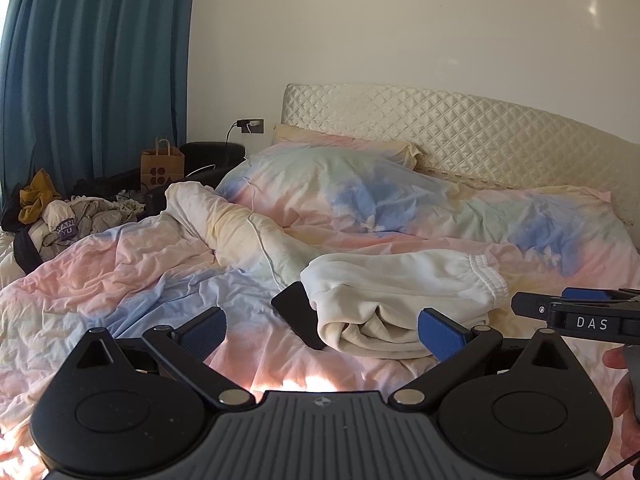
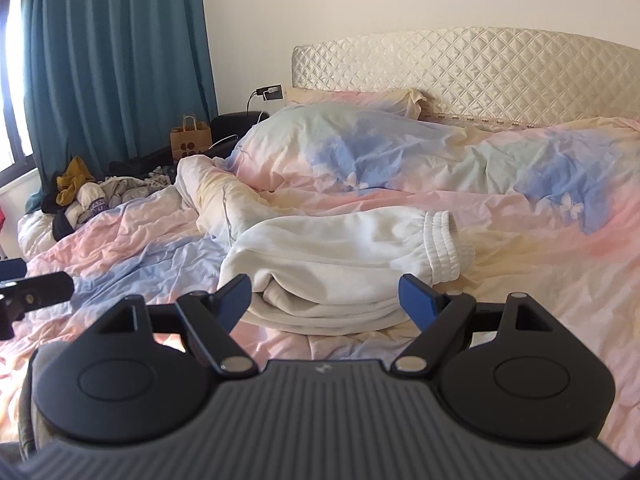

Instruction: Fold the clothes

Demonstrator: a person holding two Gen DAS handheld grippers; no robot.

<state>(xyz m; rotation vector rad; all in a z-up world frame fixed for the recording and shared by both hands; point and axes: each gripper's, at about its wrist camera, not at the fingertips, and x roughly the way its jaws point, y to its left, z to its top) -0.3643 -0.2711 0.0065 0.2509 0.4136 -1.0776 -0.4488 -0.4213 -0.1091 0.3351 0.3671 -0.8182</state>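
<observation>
Near the bed's front edge, on the pastel duvet (image 2: pixel 540 240), lies the folded cream sweatpants (image 2: pixel 344 248), cuff twd the headboard, probably already folded. Left gripper (image 1: pixel 320 330) and right gripper (image 2: pixel 326 298) hover w/ jaws wide apart, holding nothing. Black phone (image 1: pixel 298 314) is half under the cloth.

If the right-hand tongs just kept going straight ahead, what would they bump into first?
Most likely the folded cream sweatpants on the pastel tie-dye duvet. The open right tongs point straight at the bundle, though depth is hard to judge.
</observation>
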